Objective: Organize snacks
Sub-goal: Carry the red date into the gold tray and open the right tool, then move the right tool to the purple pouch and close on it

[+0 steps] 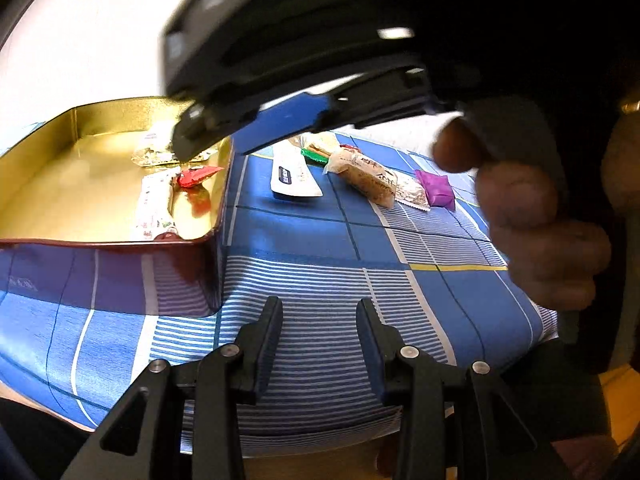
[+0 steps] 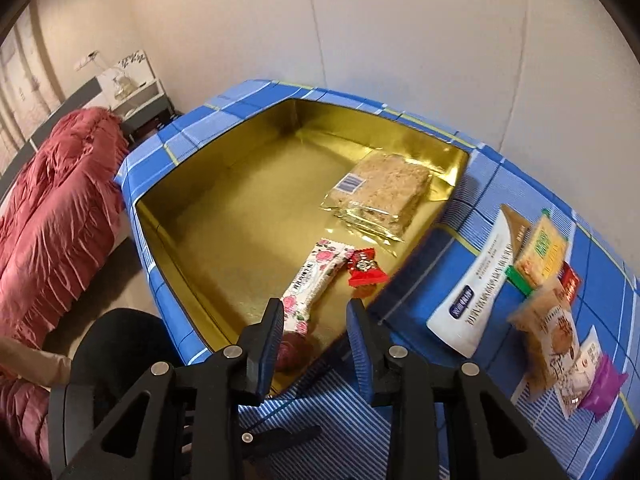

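An open gold tin [image 2: 224, 216] sits on the blue checked cloth. Inside it lie a rose-patterned bar [image 2: 316, 276], a red candy [image 2: 366, 270] and a gold-edged crumbly cake packet [image 2: 380, 192]. My right gripper [image 2: 316, 312] hangs over the tin's near corner, open, with nothing between its fingers. In the left wrist view it [image 1: 188, 144] reaches in over the tin [image 1: 60, 184]. On the cloth to the right lie a white and blue sachet [image 2: 476, 280], a yellow cracker pack [image 2: 540, 252], a brown cake pack [image 2: 548, 336] and a purple candy [image 2: 604, 384]. My left gripper [image 1: 320, 312] is open and empty over bare cloth.
A person's hand [image 1: 540, 208] grips the right tool. A bed with a red quilt [image 2: 60, 208] stands left of the table, and a black chair back [image 2: 116, 344] sits near the table's corner. A plain wall runs behind. The cloth's front edge [image 1: 320, 440] is close below my left fingers.
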